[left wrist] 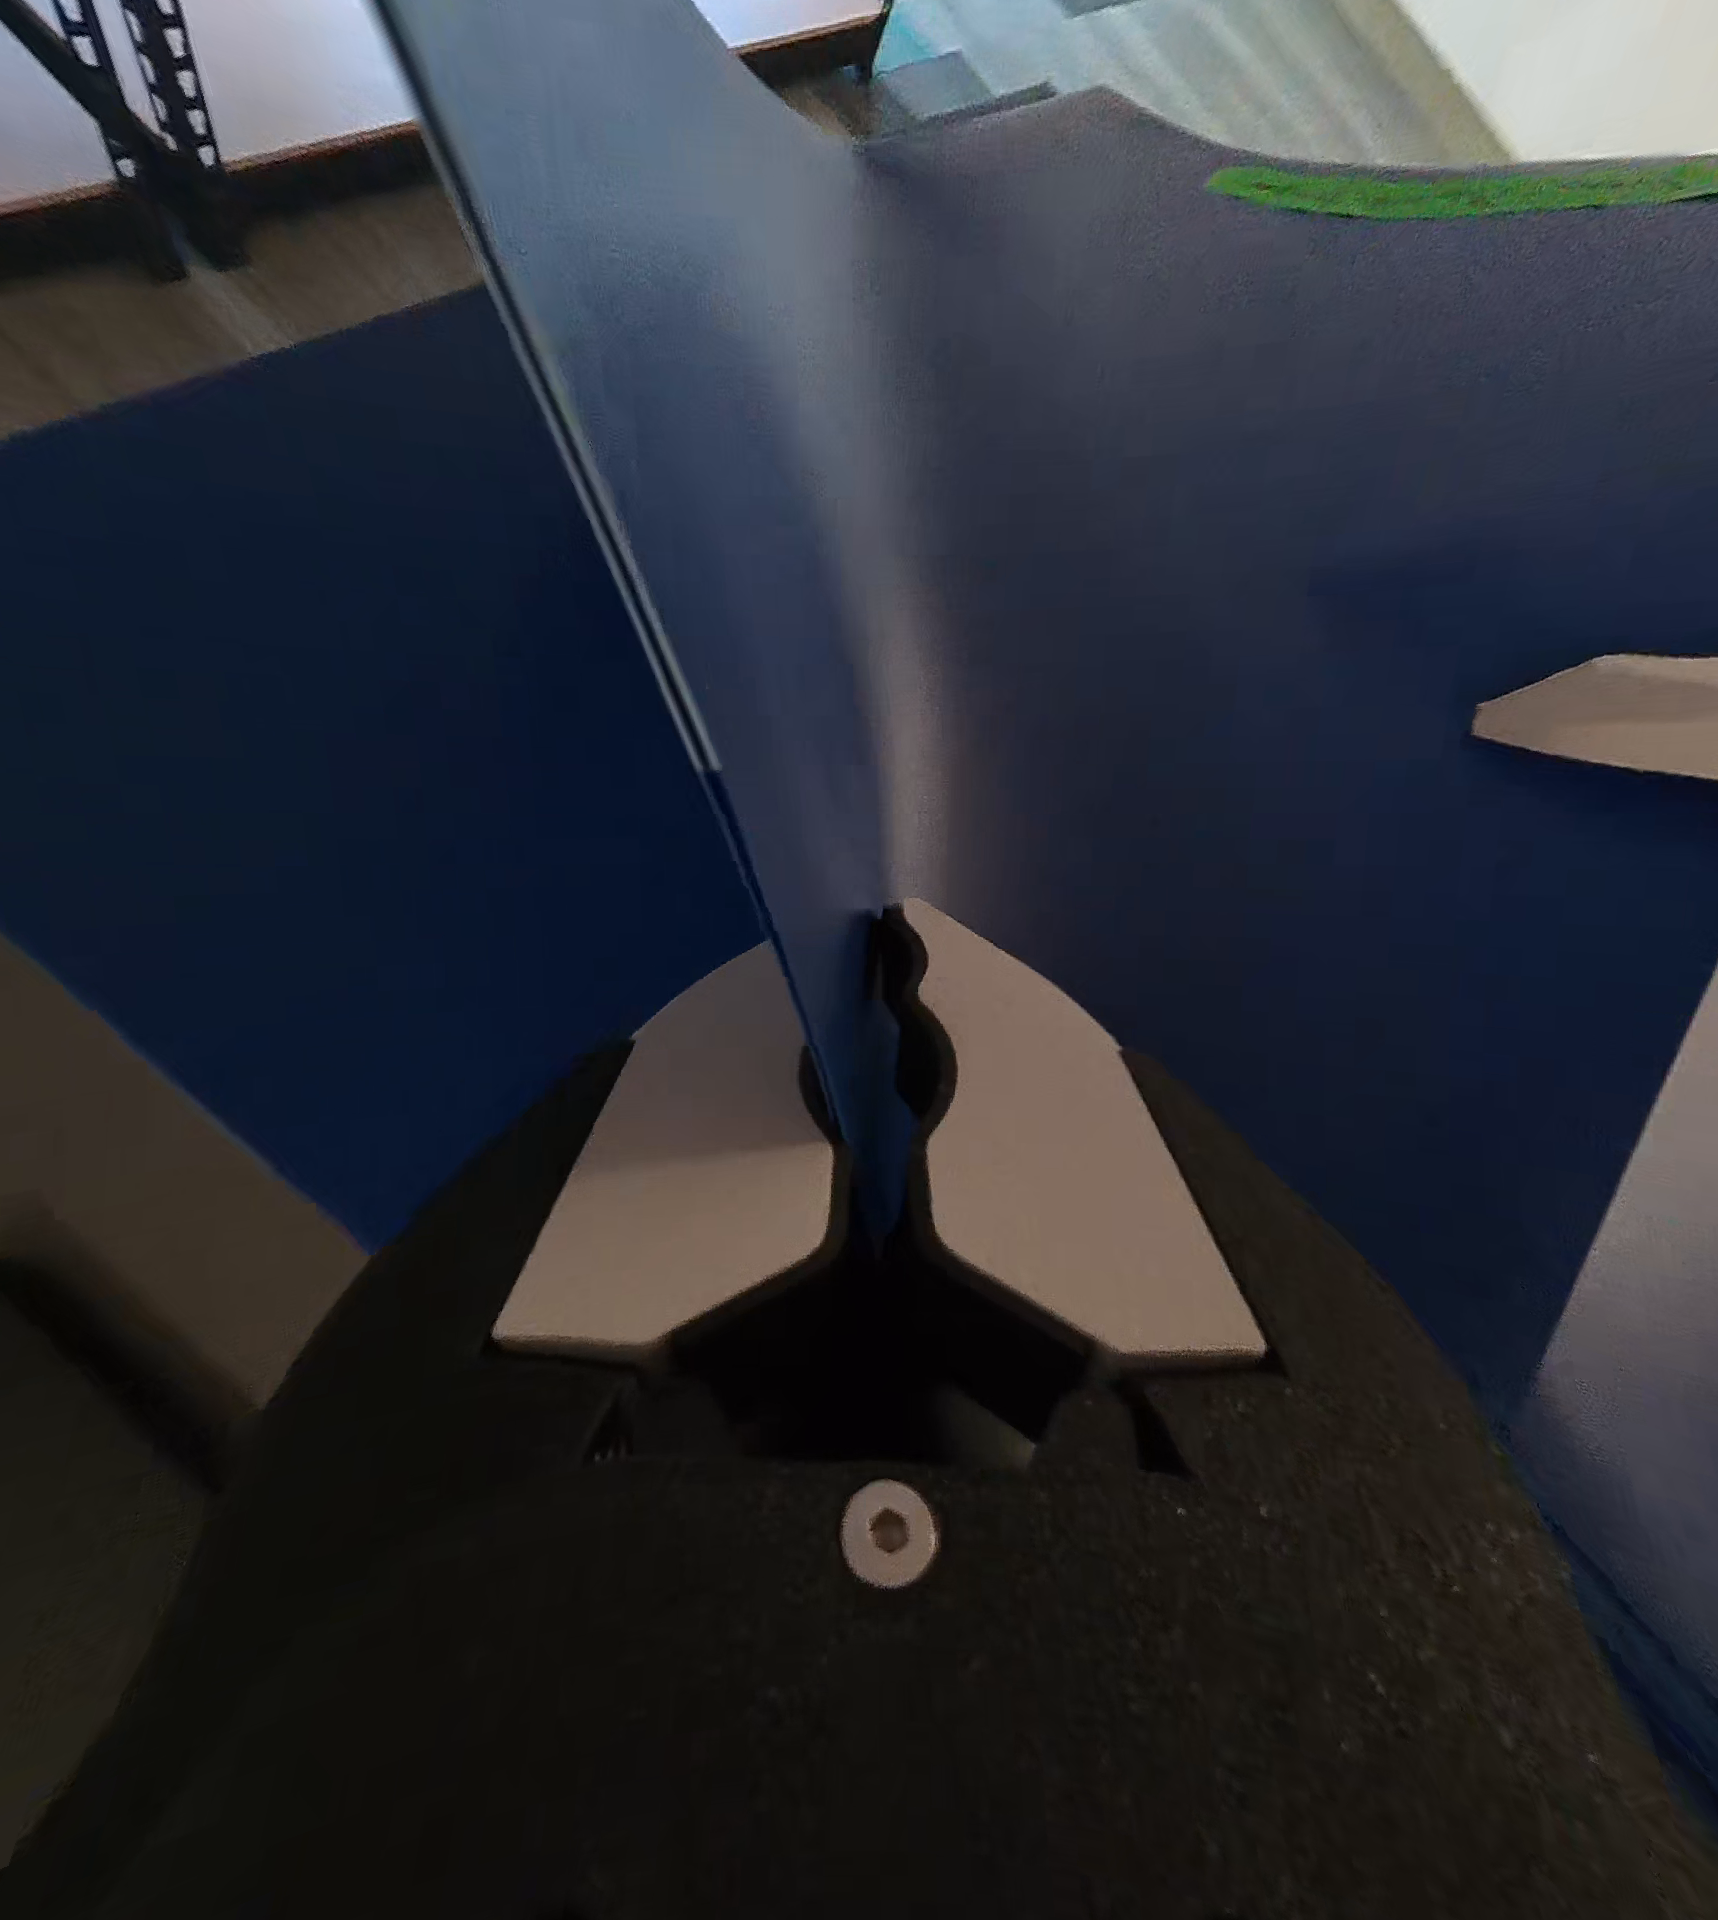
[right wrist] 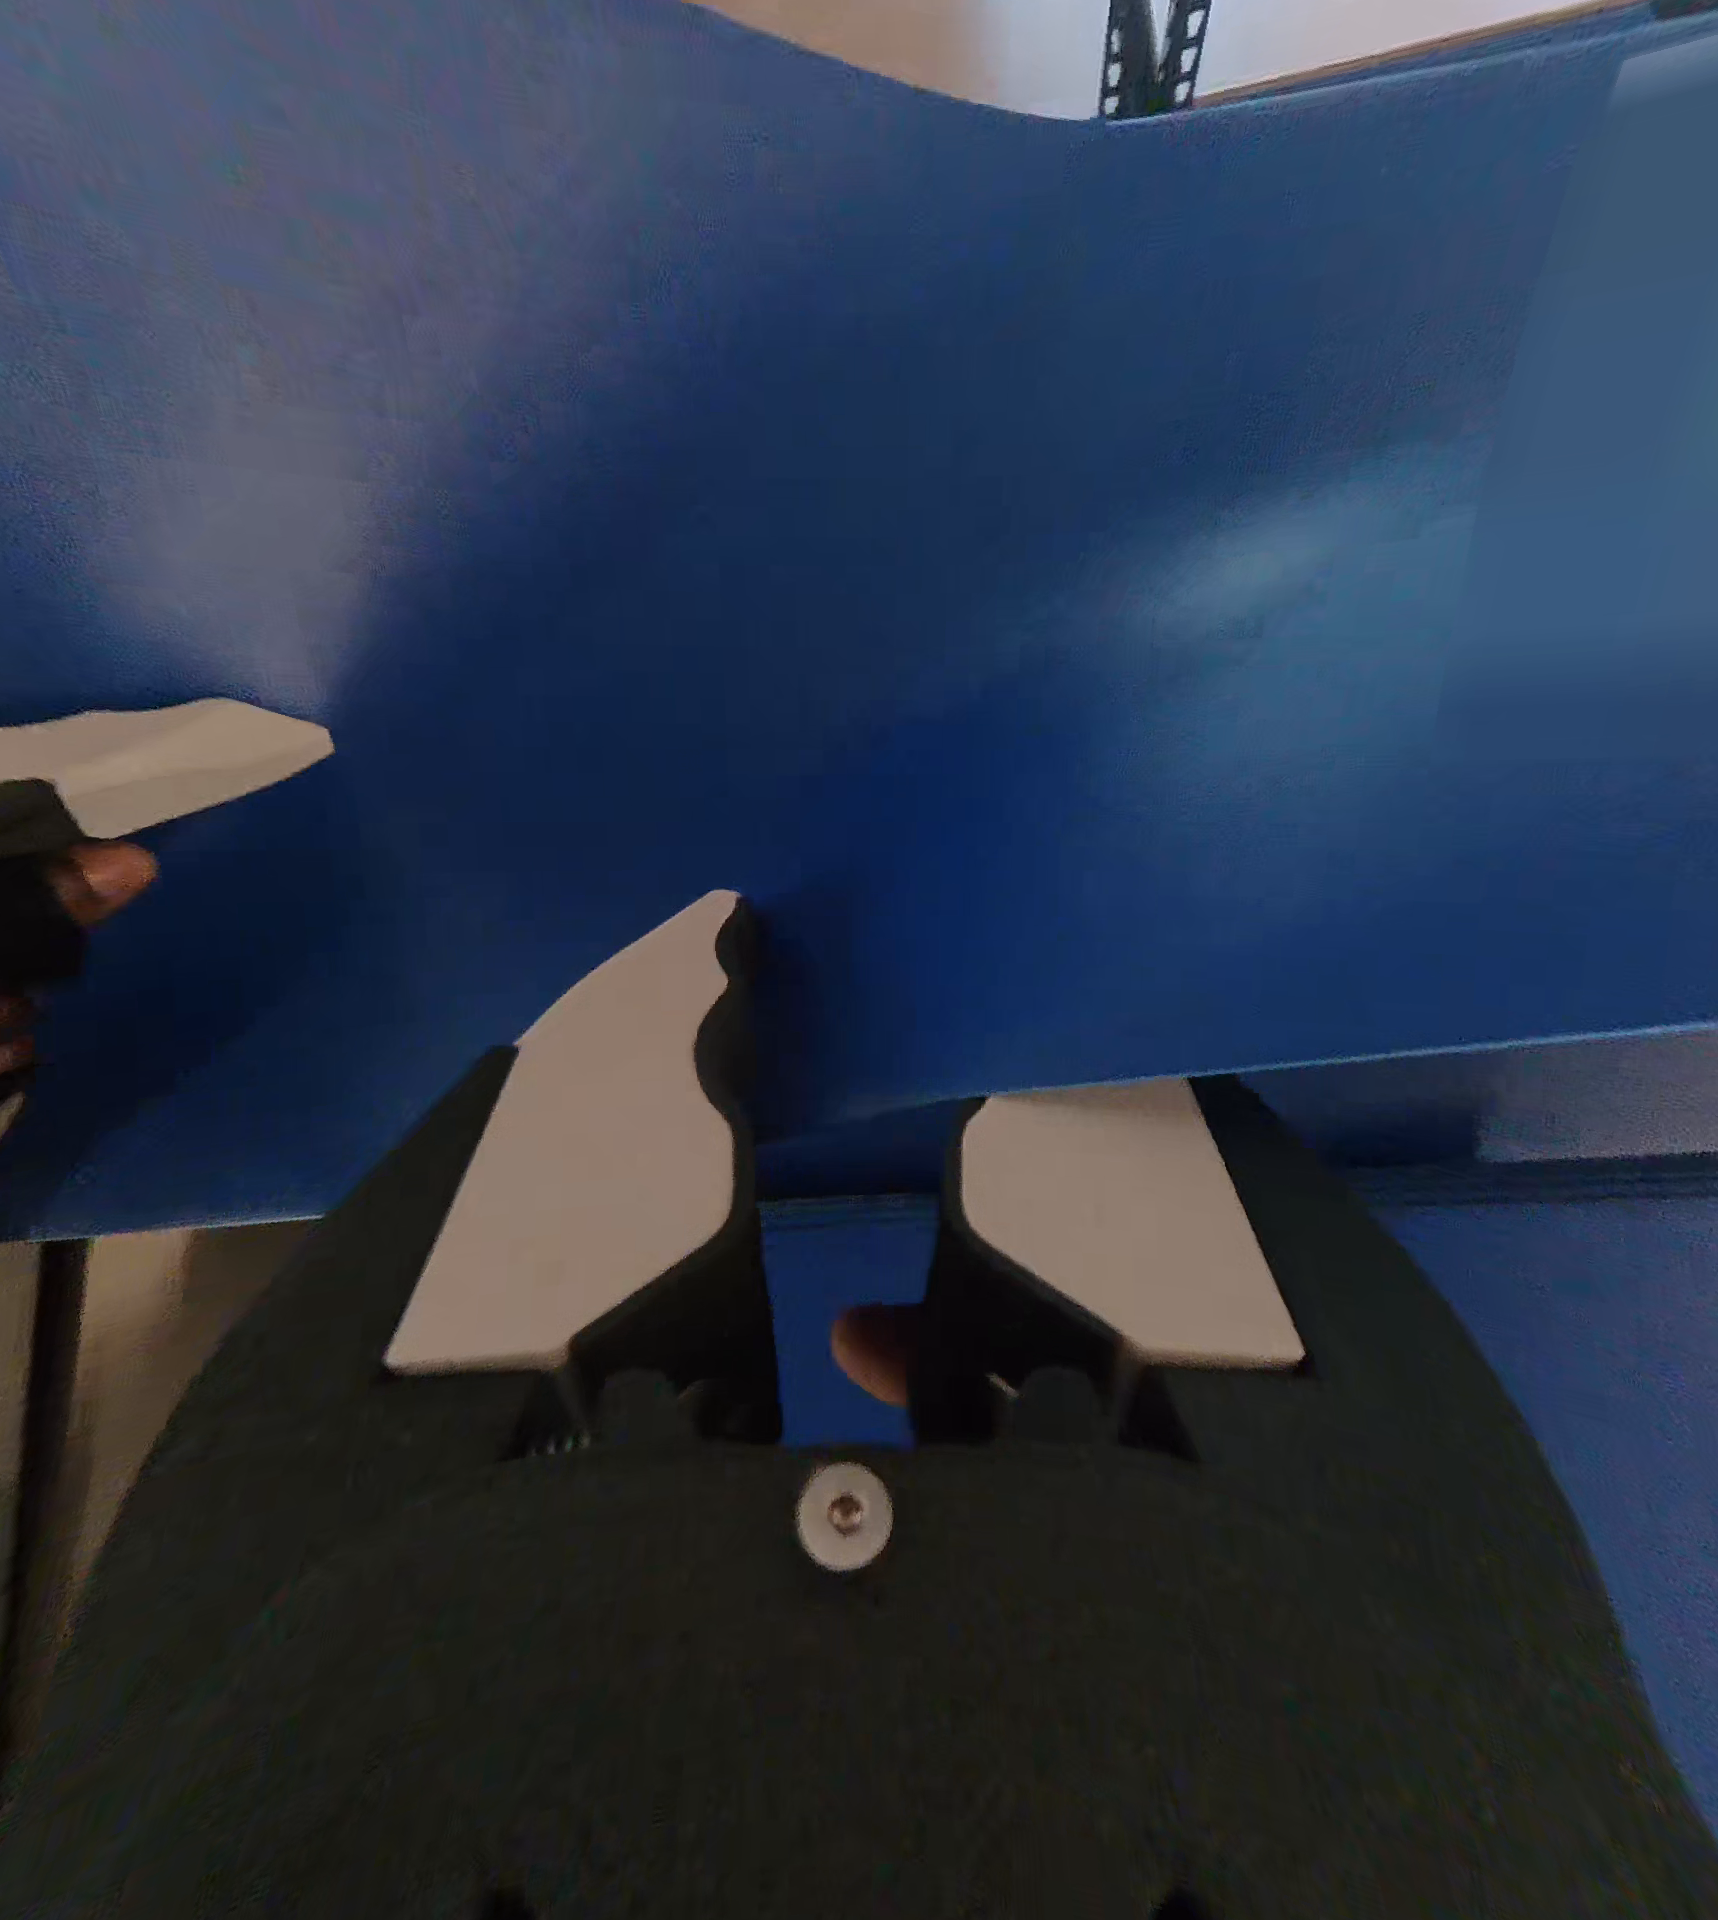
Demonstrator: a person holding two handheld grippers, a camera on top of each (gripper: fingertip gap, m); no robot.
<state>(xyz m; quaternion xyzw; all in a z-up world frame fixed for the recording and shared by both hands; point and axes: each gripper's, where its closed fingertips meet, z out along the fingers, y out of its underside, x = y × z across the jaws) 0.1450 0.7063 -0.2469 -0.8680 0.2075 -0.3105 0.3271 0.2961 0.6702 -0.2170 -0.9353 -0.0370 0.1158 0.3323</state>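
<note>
A large, flexible blue sheet (left wrist: 1198, 582) is held upright and bowed between my two grippers. My left gripper (left wrist: 886, 925) is shut on the sheet's near edge, which runs up from between its grey fingers. My right gripper (right wrist: 850, 935) is open and straddles the sheet's (right wrist: 938, 520) lower edge. Its left finger (right wrist: 616, 1122) is in front of the sheet and its right finger is mostly behind it. One left gripper finger (right wrist: 211, 748), with a gloved hand, shows at the sheet's left edge in the right wrist view. One right gripper finger (left wrist: 1644, 717) shows on the sheet in the left wrist view.
A blue-covered surface (right wrist: 1561, 1455) lies under the sheet and also shows at the left of the left wrist view (left wrist: 211, 727). A green tape strip (left wrist: 1509, 187) runs along the top right. A black lattice stand (left wrist: 148, 125) rises on the floor beyond, by a white wall. Spacing between my two grippers at the tips: around 15 cm.
</note>
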